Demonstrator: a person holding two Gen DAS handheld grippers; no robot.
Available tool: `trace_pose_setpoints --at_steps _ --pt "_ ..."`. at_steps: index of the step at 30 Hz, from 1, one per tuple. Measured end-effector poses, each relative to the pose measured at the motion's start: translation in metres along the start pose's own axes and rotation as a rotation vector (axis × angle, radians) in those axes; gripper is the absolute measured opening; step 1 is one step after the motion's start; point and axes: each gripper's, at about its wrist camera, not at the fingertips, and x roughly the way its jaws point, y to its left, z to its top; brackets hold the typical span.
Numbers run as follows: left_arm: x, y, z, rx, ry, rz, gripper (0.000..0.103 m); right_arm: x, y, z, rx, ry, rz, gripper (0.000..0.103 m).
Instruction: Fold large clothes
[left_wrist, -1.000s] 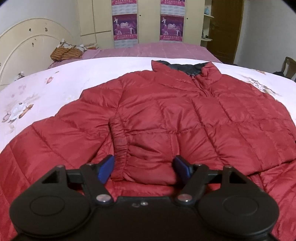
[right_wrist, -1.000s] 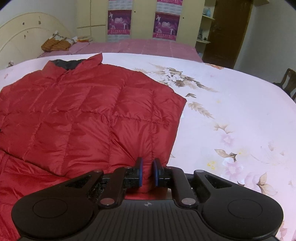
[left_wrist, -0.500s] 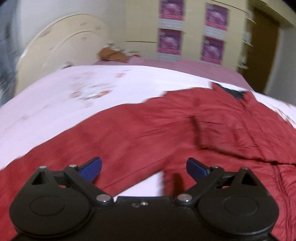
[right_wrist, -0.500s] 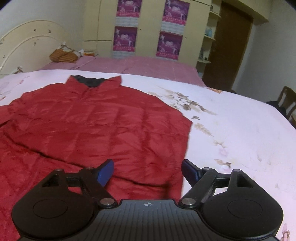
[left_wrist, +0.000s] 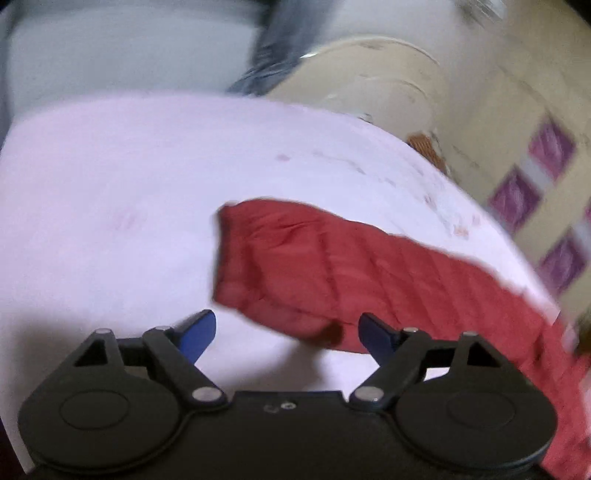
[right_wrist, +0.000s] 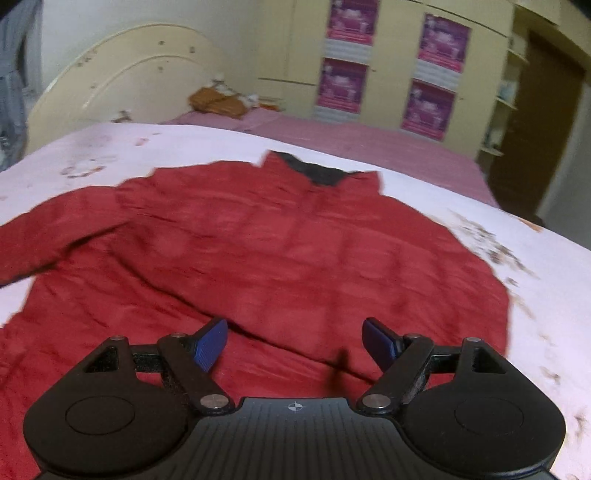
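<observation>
plenty of bare pale pink floral bedsheet (left_wrist: 110, 206) lying open left of the puffy red quilted jacket sleeve (left_wrist: 295, 258), nothing blocking there. the red jacket's body (right_wrist: 277, 258) is hogging the middle; sheet's free on its right.

No words, brand names or numbers can be read anywhere. The purple posters (right_wrist: 429, 108) on the cream wardrobe doors (right_wrist: 388, 74) carry print too blurred and small to make out. The only sign is a small crosshair mark (right_wrist: 294, 407) on the right gripper's black body.
</observation>
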Motion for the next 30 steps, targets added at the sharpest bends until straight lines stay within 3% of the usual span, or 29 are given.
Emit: trace_pose_setpoints --at_steps 2,4,8,9,11,12,13,14,18,21,26,30 --pt "-0.002 0.014 0.002 -0.178 -0.013 -0.091 0.083 0.002 0.008 0.003 -0.004 -0.004 0.021 0.079" --pt "0.006 0.017 0.002 -0.279 -0.013 -0.152 0.083 0.005 0.015 0.007 -0.004 -0.007 0.030 0.079" --pt "0.029 0.005 0.005 -0.250 -0.104 -0.149 0.078 0.007 0.021 0.011 -0.006 -0.017 0.015 0.079" --pt "0.034 0.004 0.008 -0.247 -0.132 -0.145 0.073 0.008 0.019 0.011 0.000 -0.019 0.003 0.079" --pt "0.045 0.001 0.015 -0.246 -0.152 -0.104 0.033 0.009 0.012 0.011 0.022 -0.016 -0.030 0.079" --pt "0.047 0.000 0.018 -0.245 -0.144 -0.100 0.021 0.009 0.008 0.010 0.035 -0.009 -0.055 0.079" --pt "0.051 -0.002 0.022 -0.244 -0.127 -0.109 0.013 0.012 0.004 0.011 0.047 -0.001 -0.086 0.079" --pt "0.051 -0.007 0.023 -0.231 -0.128 -0.112 0.012 0.014 -0.001 0.011 0.061 0.006 -0.113 0.079" --pt "0.041 -0.044 0.024 -0.063 -0.168 -0.168 0.011 0.020 -0.024 0.009 0.125 0.032 -0.191 0.079" --pt "0.043 -0.096 0.021 0.080 -0.165 -0.238 0.011 0.014 -0.040 0.006 0.165 0.024 -0.212 0.079" --pt "0.056 -0.189 -0.001 0.286 -0.106 -0.365 0.009 0.005 -0.065 -0.001 0.229 0.012 -0.245 0.079" --pt "0.064 -0.262 -0.039 0.451 -0.030 -0.461 0.009 -0.005 -0.087 -0.006 0.281 0.004 -0.275 0.079"
